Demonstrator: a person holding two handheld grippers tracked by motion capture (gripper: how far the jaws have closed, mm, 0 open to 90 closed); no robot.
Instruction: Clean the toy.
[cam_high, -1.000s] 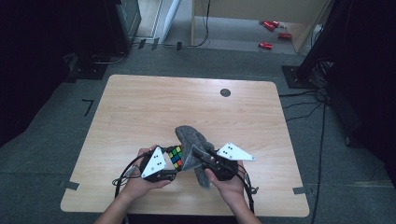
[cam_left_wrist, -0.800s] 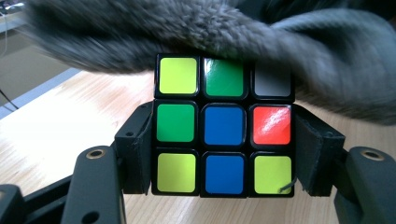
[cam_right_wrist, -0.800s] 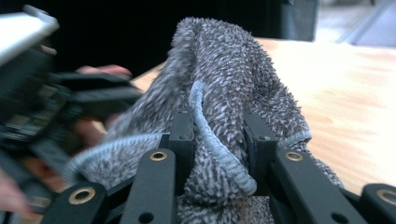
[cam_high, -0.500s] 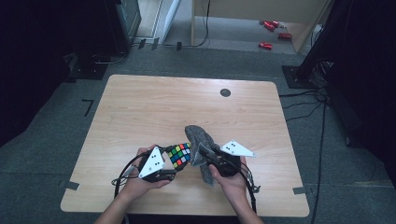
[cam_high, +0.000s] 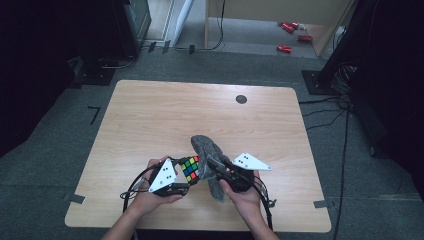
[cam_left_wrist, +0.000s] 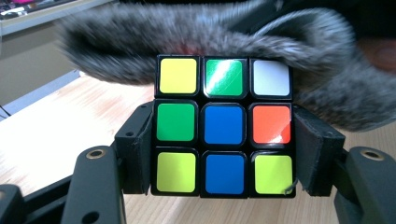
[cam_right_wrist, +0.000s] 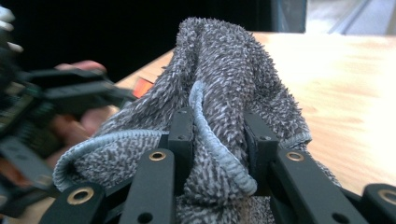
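The grey cloth (cam_high: 207, 150) in the right gripper (cam_high: 216, 166) now lies against the cube (cam_high: 190, 169).

No legible text — no labels, brands or numbers anywhere

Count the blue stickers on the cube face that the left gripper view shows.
2: the centre sticker of the Rubik's cube and the one directly below it, bottom middle. The cube's other faces are hidden in that view.
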